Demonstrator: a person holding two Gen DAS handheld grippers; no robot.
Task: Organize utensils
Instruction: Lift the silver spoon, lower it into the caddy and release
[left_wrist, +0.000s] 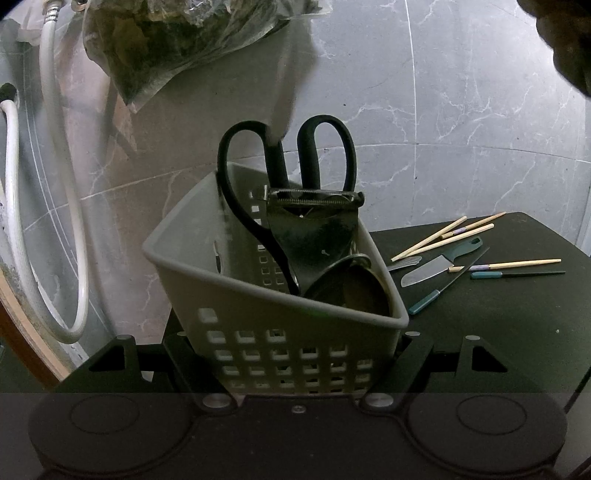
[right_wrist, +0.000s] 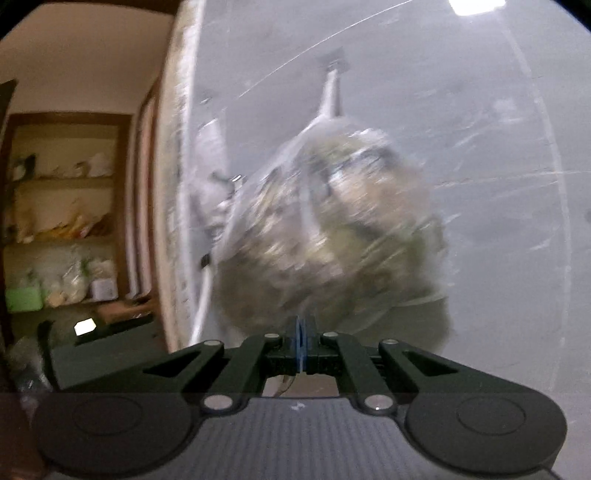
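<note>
The left gripper (left_wrist: 291, 363) is clamping its jaws on the lower perforated wall of a pale grey plastic utensil basket (left_wrist: 207, 254), which is sitting upright at the near edge of the dark tabletop (left_wrist: 517, 332). Standing in the basket are black-handled kitchen scissors (left_wrist: 236, 177), loops up above the rim, a dark metal peeler with a toothed blade (left_wrist: 314, 221) leaning in front of them, and a round dark metal piece (left_wrist: 354, 284) lying against the right inner wall; what that piece is I cannot tell. Loose on the tabletop to the right of the basket are lying several pale wooden chopsticks (left_wrist: 448, 234), a small knife with a silver blade and green handle (left_wrist: 439, 264), and dark chopsticks with teal ends (left_wrist: 517, 274), some crossing one another, all well apart from the basket's rim. Behind, a clear plastic bag of dark green-brown contents (left_wrist: 166, 40) is hanging against the grey marbled wall (left_wrist: 461, 110), with a white hose (left_wrist: 62, 184) looping down at the left. The right gripper (right_wrist: 301, 345) is pointing roughly level at that same bag (right_wrist: 332, 229), jaws clenched together with a thin blue strip showing between the pads and nothing else visibly held; this view is motion-blurred. A wooden shelf unit with packets (right_wrist: 62, 206) is showing at far left.
</note>
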